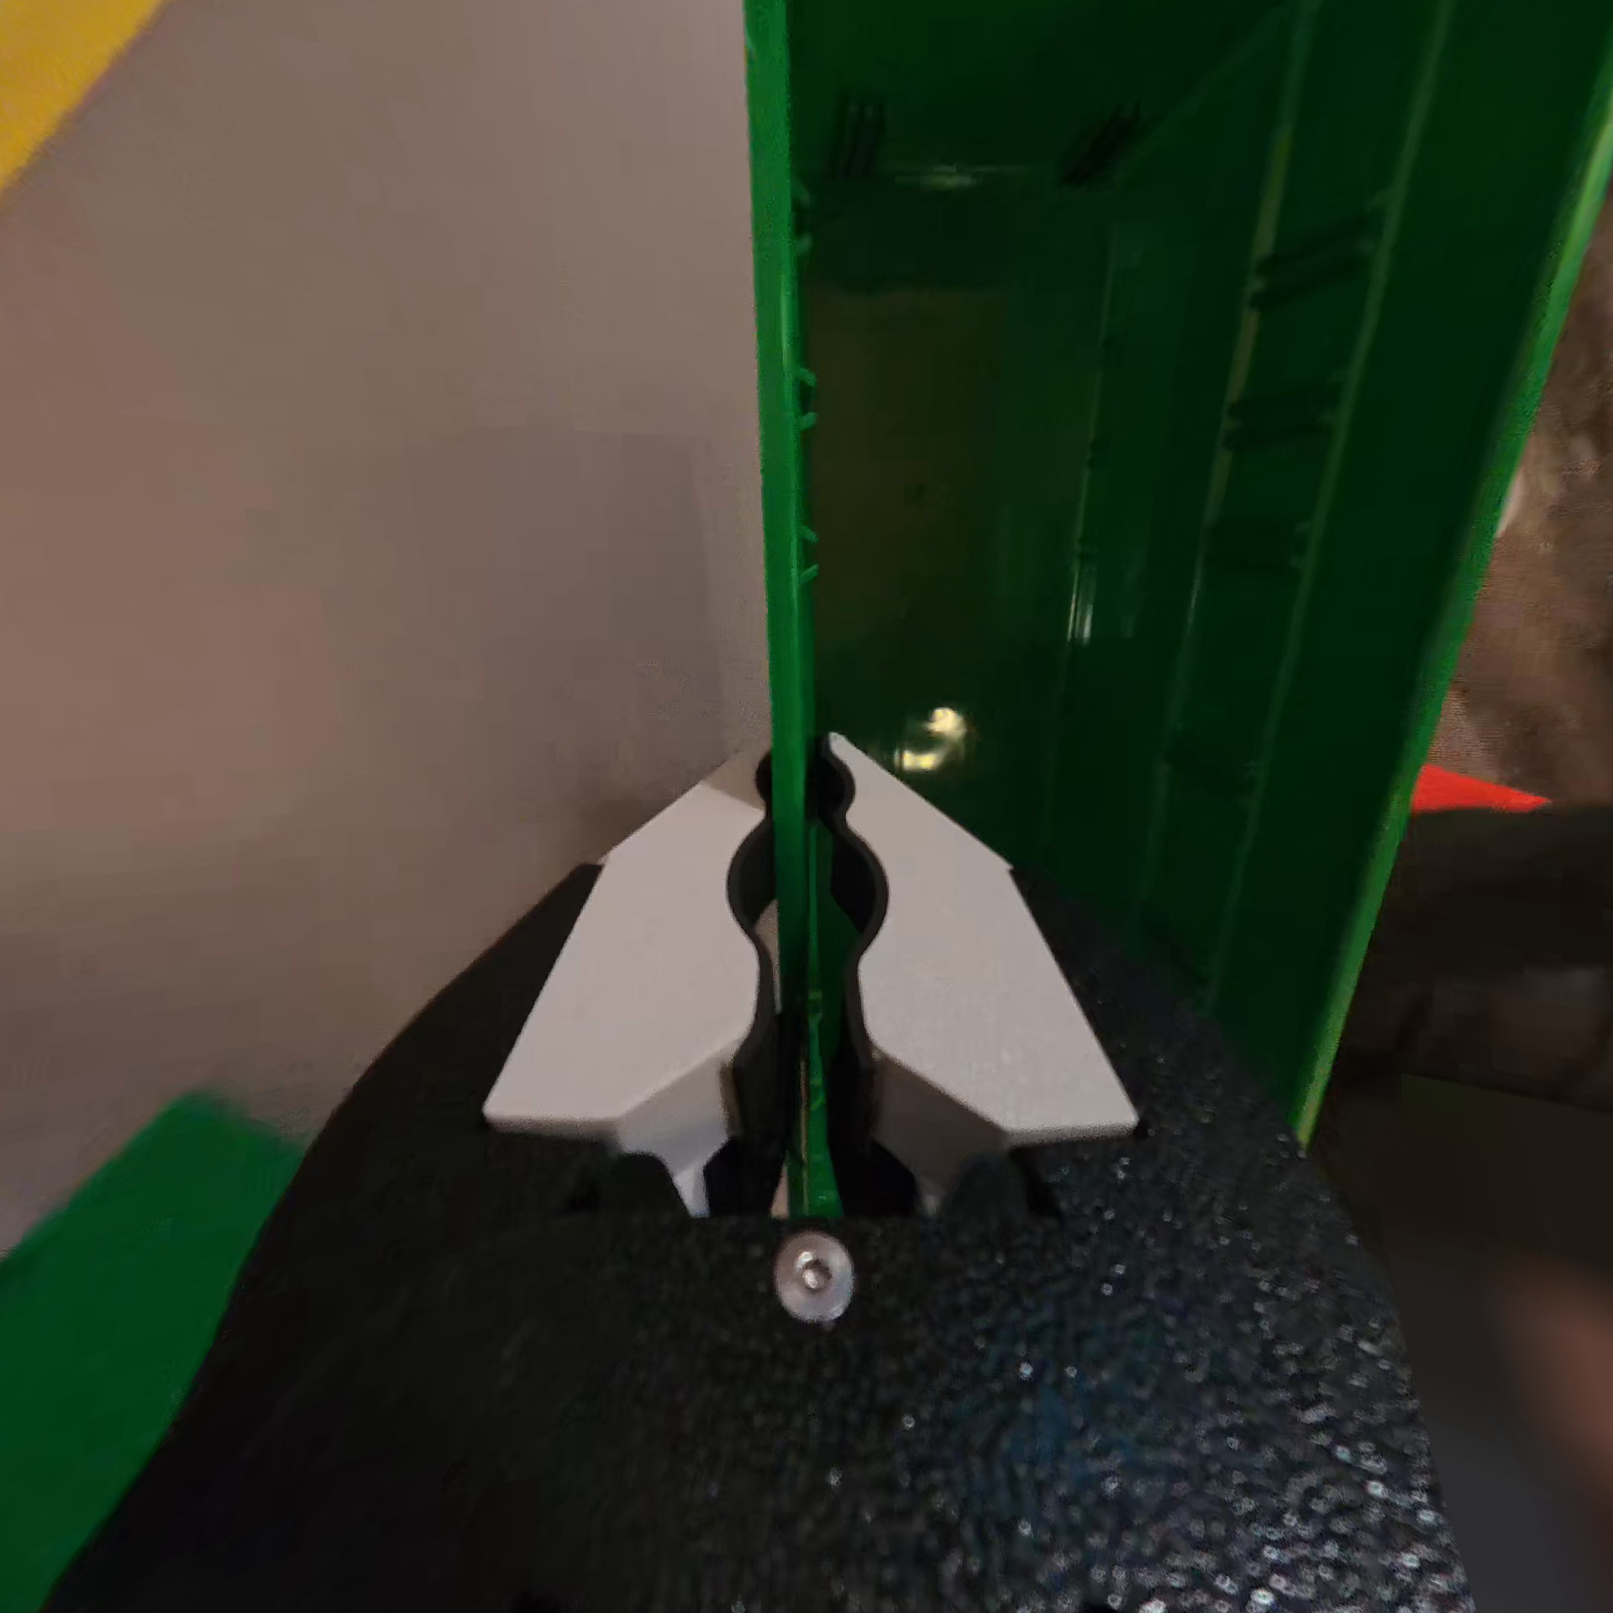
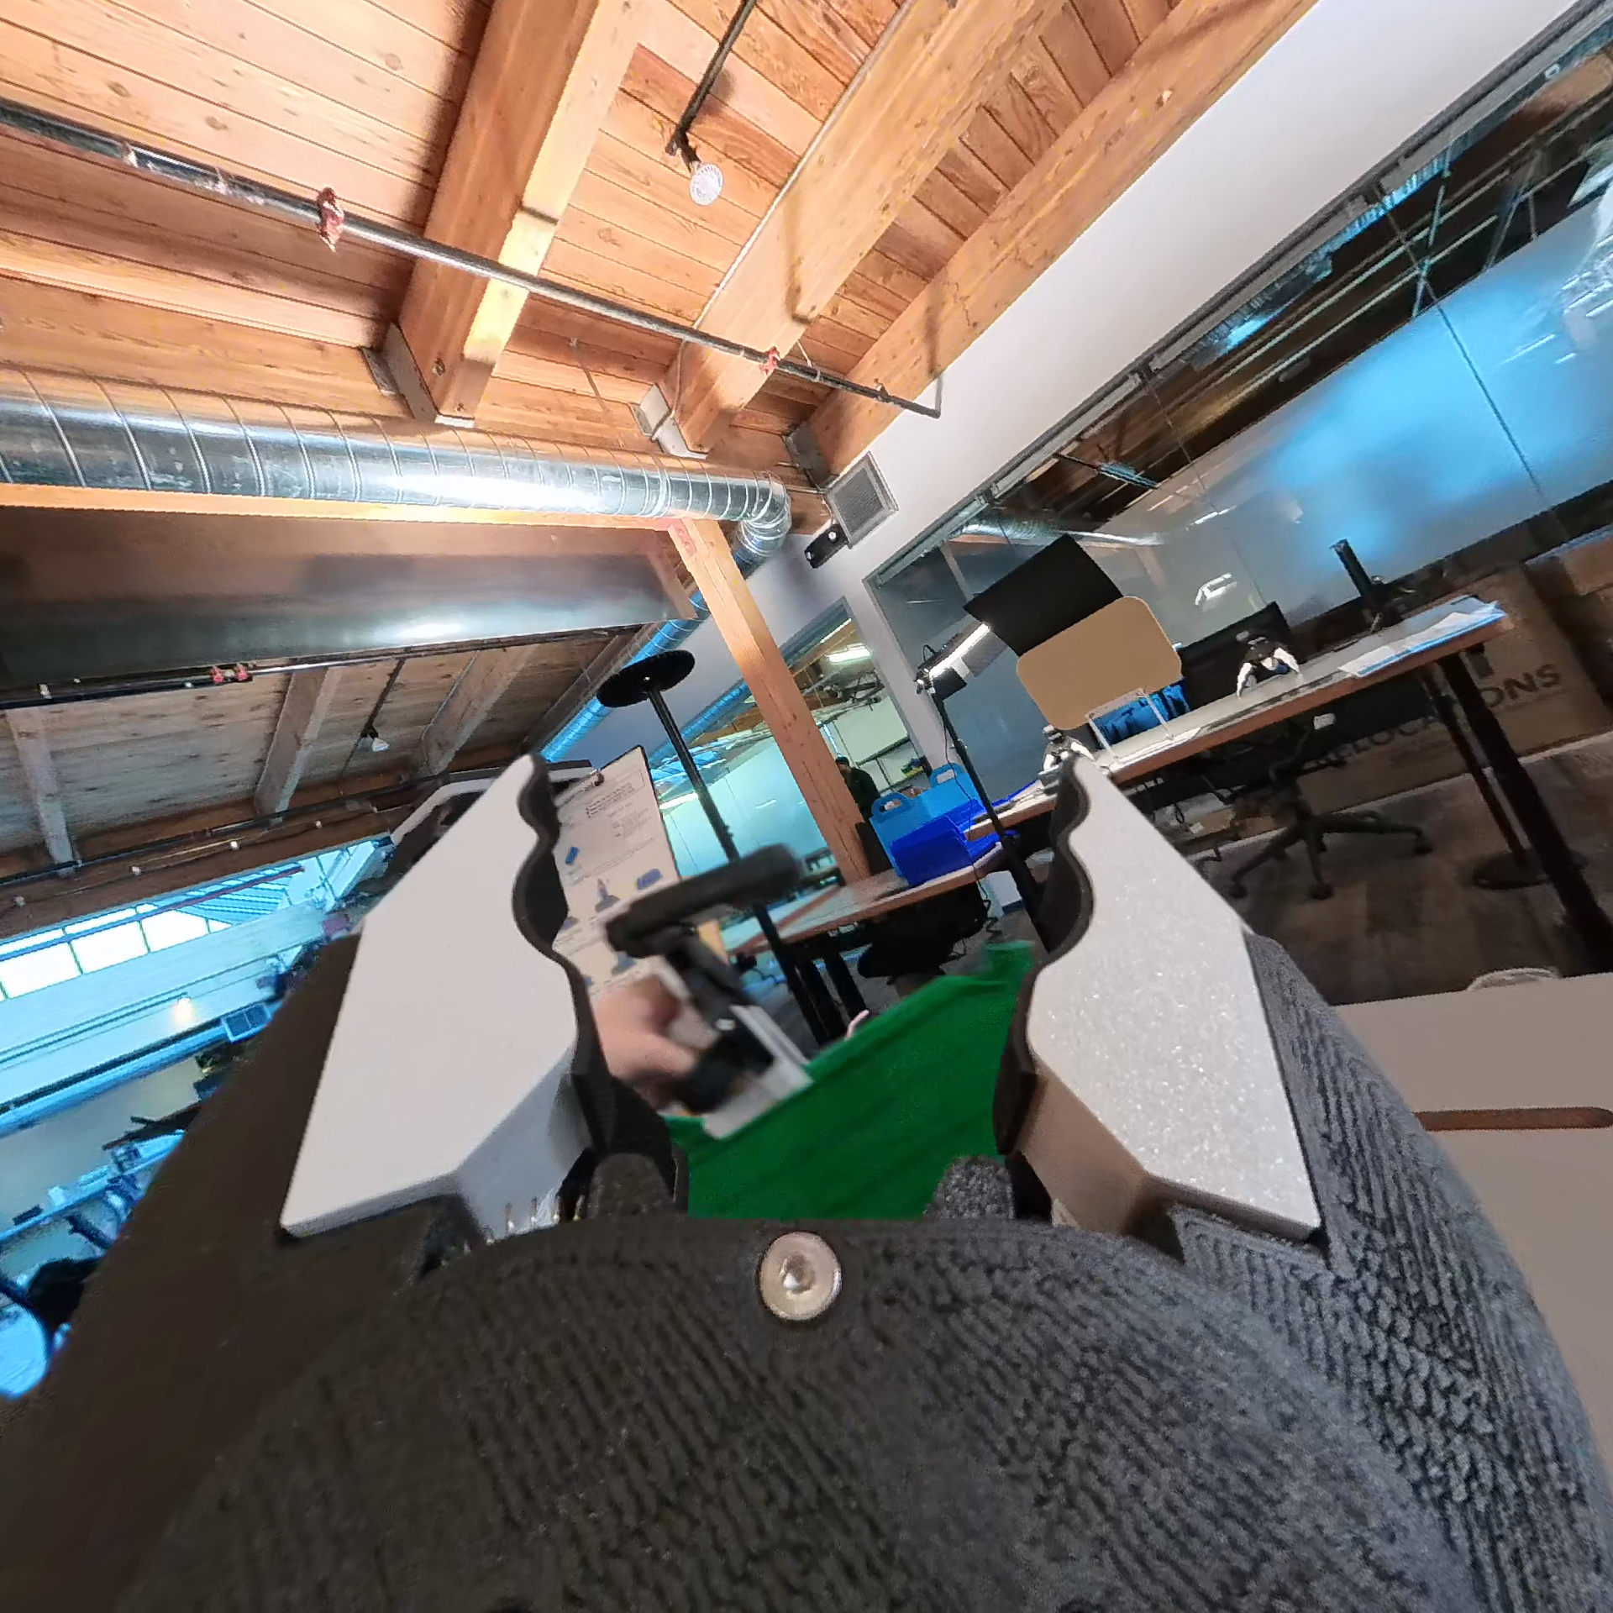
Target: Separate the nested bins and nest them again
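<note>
Left wrist view: we see the left gripper (image 1: 807, 768) clamped on the thin side wall of a glossy green plastic bin (image 1: 1091, 524), the wall running straight out from between its grey fingers (image 1: 646, 943).
Bin position: its open inside faces us on the right of the wall, slotted ribs along the far wall.
Second green piece: a blurred green shape (image 1: 131, 1309) at lower left; we cannot tell what it is.
Floor: grey surface (image 1: 393, 524) with a yellow stripe (image 1: 61, 70) at top left.
Right wrist view: the right gripper (image 2: 799, 785) points upward, spread wide, holding nothing.
Beyond it: green plastic (image 2: 873, 1108), partly hidden by the fingers, with the other gripper and a hand (image 2: 641, 1043) on its edge.
Far: wooden ceiling (image 2: 262, 175), desks.
</note>
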`<action>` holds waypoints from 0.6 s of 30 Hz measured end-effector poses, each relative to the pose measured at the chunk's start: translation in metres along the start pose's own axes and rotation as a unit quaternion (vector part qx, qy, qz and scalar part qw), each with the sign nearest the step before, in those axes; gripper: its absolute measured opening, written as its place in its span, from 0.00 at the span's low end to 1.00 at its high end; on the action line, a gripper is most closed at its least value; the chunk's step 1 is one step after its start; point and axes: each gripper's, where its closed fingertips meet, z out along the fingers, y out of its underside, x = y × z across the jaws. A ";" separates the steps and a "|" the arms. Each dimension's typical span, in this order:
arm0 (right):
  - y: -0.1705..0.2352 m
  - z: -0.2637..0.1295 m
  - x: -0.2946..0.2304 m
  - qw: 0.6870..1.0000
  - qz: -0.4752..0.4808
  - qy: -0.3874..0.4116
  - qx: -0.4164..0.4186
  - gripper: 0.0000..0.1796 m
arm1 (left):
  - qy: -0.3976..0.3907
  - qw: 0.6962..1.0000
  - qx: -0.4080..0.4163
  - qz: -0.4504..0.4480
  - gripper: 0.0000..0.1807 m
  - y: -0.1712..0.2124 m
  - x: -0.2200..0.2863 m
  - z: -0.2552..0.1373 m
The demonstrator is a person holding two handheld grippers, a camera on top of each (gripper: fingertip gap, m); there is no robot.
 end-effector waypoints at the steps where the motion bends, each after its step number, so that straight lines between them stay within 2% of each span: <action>1: -0.001 -0.001 0.000 1.000 0.002 -0.003 0.004 0.62 | -0.018 1.000 0.008 -0.003 0.01 0.017 -0.007 -0.024; 6: -0.001 -0.002 -0.003 1.000 0.015 -0.017 0.005 0.62 | -0.102 0.990 0.063 -0.073 0.02 0.096 -0.049 -0.145; 9: -0.003 -0.003 -0.006 1.000 0.014 -0.022 0.007 0.62 | -0.157 0.974 0.079 -0.146 0.01 0.149 -0.084 -0.196; 14: -0.004 -0.004 -0.003 1.000 0.016 -0.019 0.010 0.62 | -0.217 0.941 0.052 -0.255 0.01 0.233 -0.134 -0.221; 18: 0.000 -0.003 -0.002 1.000 0.019 -0.015 0.002 0.62 | -0.242 0.923 0.040 -0.296 0.01 0.268 -0.162 -0.214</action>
